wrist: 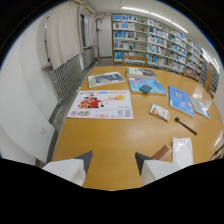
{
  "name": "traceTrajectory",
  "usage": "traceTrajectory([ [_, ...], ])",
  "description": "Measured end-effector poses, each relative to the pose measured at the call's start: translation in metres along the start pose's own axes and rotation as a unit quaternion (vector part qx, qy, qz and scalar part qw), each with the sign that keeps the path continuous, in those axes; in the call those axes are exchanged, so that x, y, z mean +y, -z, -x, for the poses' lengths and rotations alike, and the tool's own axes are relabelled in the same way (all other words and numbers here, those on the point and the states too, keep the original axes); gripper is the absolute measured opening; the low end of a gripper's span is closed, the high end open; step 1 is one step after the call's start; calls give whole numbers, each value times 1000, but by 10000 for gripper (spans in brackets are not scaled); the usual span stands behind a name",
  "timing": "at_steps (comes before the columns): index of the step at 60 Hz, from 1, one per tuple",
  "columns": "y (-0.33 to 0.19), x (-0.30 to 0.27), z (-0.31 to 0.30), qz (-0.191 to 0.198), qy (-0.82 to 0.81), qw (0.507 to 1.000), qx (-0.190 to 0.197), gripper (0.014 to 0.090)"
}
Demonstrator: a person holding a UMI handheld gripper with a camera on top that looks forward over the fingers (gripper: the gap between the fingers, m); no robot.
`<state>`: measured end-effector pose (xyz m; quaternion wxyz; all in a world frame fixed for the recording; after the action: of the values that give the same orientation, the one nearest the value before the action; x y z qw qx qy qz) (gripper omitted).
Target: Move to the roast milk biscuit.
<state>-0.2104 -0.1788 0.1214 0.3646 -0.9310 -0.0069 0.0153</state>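
Observation:
A small flat packet, likely the roast milk biscuit (pixel 159 112), lies on the wooden table (pixel 115 140) well beyond my fingers and off to the right. Its print is too small to read. My gripper (pixel 113 161) hovers over the near part of the table. It is open, with a wide gap and nothing between the two fingers (pixel 84 159).
A large colourful poster (pixel 101 104) lies ahead to the left. Books and magazines (pixel 147 86) cover the far half, with a blue book (pixel 180 99) and a black pen (pixel 185 125) at the right. A white packet (pixel 182 150) sits by the right finger. Bookshelves (pixel 160 42) line the back.

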Motion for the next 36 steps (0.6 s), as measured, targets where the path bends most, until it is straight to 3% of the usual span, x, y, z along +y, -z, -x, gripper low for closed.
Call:
traceTrajectory([
  [13, -19, 7, -9, -3, -4, 1000, 5, 847],
  [36, -31, 9, -103, 4, -21, 999, 46, 842],
])
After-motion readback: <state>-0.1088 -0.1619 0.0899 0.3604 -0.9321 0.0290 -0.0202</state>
